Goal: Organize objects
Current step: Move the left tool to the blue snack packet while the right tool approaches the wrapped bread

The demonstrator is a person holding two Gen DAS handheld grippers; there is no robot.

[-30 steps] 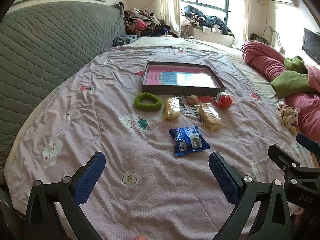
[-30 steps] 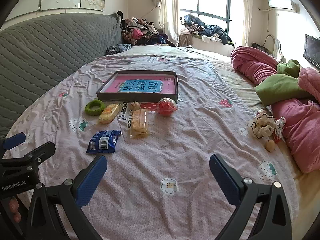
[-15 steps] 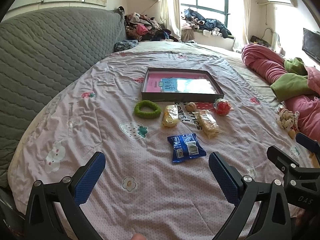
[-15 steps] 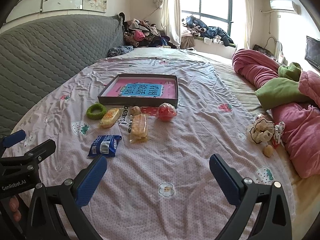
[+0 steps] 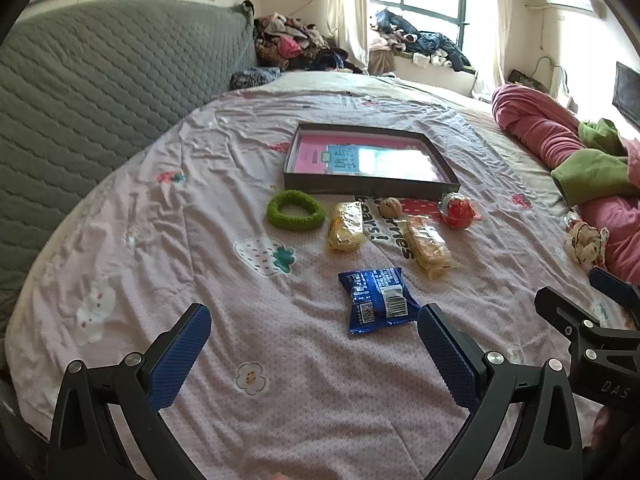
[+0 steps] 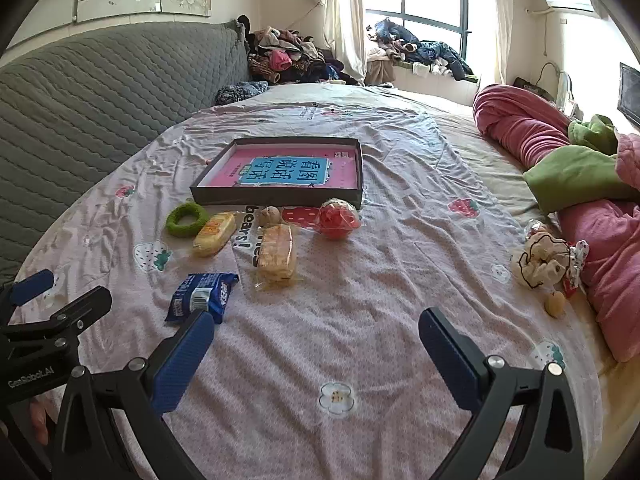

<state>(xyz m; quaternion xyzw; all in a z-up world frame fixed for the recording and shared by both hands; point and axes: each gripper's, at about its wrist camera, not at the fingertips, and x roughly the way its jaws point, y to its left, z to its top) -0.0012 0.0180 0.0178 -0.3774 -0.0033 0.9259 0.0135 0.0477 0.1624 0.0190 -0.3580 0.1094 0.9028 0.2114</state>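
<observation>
On the pink bedspread lie a blue snack packet [image 5: 376, 298] [image 6: 202, 295], two yellow wrapped cakes [image 5: 346, 226] [image 5: 428, 242], a green ring [image 5: 295, 210] [image 6: 186, 218], a walnut [image 5: 389, 207] and a red wrapped ball [image 5: 458, 210] [image 6: 337, 218]. Behind them stands a dark shallow box [image 5: 370, 188] [image 6: 280, 198] with a pink and blue sheet inside. My left gripper [image 5: 314, 350] is open and empty, just short of the blue packet. My right gripper [image 6: 316, 354] is open and empty, to the right of the packet.
A grey quilted headboard [image 5: 80, 92] runs along the left. Pink and green bedding [image 6: 580, 168] lies at the right, with a small plush toy [image 6: 544, 258] beside it. Piled clothes [image 6: 288, 60] lie at the far end by the window.
Both grippers have drawn back a little from the objects and then eased forward and down again. Nothing on the bed has moved, and both grippers stay open.
</observation>
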